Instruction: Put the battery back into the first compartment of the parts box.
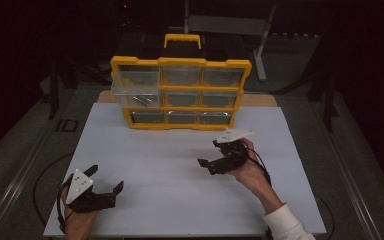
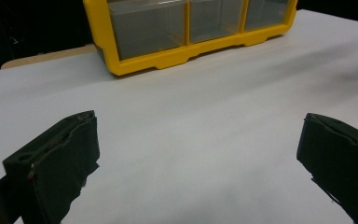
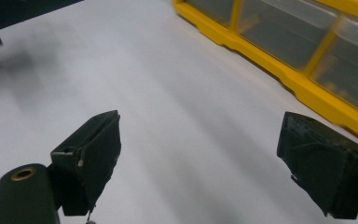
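Yellow organizer (image 1: pixel 180 92) stands at the far side of the white bench (image 1: pixel 180 165), its middle-left drawer (image 1: pixel 136 95) pulled out a little, small metal parts inside. Right tongs (image 1: pixel 207 154) hover in front of the organizer, near its right end, jaws spread wide, nothing between them. Left tongs (image 1: pixel 105 179) sit well back from the organizer, toward its left, also wide open and empty.

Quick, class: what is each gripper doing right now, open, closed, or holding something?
Left gripper: open, holding nothing, above the white table.
Right gripper: open, holding nothing, near the yellow plastic drawer cabinet.
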The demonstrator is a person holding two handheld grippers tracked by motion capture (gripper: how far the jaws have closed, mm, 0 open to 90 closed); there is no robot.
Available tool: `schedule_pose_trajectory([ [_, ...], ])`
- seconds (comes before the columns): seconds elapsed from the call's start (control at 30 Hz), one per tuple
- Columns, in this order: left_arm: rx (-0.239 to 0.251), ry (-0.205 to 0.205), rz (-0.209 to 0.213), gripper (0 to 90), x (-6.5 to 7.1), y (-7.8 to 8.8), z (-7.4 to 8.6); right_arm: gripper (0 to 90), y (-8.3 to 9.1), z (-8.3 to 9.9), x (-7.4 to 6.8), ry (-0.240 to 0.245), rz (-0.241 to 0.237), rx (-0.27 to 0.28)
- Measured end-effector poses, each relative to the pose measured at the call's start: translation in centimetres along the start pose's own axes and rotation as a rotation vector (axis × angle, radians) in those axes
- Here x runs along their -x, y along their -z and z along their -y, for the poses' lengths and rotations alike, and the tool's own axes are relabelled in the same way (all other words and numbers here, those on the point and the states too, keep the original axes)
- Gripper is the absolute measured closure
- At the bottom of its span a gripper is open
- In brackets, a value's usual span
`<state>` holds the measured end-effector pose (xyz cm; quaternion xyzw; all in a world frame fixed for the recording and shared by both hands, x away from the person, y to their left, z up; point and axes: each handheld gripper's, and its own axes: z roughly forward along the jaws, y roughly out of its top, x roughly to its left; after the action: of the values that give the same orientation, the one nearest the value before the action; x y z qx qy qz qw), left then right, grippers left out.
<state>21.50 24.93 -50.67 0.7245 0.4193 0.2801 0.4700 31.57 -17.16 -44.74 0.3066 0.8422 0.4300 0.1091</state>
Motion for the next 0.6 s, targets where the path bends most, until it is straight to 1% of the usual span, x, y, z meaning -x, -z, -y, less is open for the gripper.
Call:
schedule_pose_trajectory([
  [0.07,0.007,0.01,0.004,0.0,-0.1,0.0,0.0,13.1,0.5,1.7,-0.1,-0.004,0.029,0.031],
  [0.13,0.011,0.019,0.008,0.0,-0.2,0.1,0.0,13.1,1.1,3.5,-0.3,-0.003,0.067,0.087],
  [0.17,0.015,0.023,0.009,0.0,-0.3,0.1,0.0,12.9,1.4,4.3,-0.4,-0.004,0.08,0.102],
  [0.2,0.019,0.025,0.009,0.0,-0.3,0.1,0.0,12.9,1.6,5.0,-0.4,-0.008,0.09,0.112],
  [0.27,0.021,0.025,0.01,0.0,-0.3,0.1,0.0,12.8,2.2,6.4,-0.2,-0.035,0.095,0.161],
  [0.3,0.023,0.024,0.013,0.0,-0.3,0.1,0.0,12.8,2.5,7.0,-0.1,-0.051,0.096,0.174],
  [0.33,0.021,0.021,0.014,0.0,-0.2,0.1,0.0,12.8,2.8,7.5,0.0,-0.059,0.106,0.2],
  [0.37,0.022,0.021,0.015,0.0,-0.2,0.1,-0.1,12.8,3.0,8.0,0.2,-0.068,0.115,0.21],
  [0.43,0.024,0.02,0.019,0.0,-0.2,0.1,-0.1,12.7,3.4,9.0,0.5,-0.076,0.128,0.25],
  [0.53,0.032,0.023,0.026,0.0,-0.2,0.2,-0.1,12.7,4.0,10.2,0.7,-0.097,0.139,0.285],
  [0.6,0.038,0.025,0.028,0.0,-0.3,0.3,-0.2,12.7,4.2,11.0,0.7,-0.086,0.156,0.305],
])
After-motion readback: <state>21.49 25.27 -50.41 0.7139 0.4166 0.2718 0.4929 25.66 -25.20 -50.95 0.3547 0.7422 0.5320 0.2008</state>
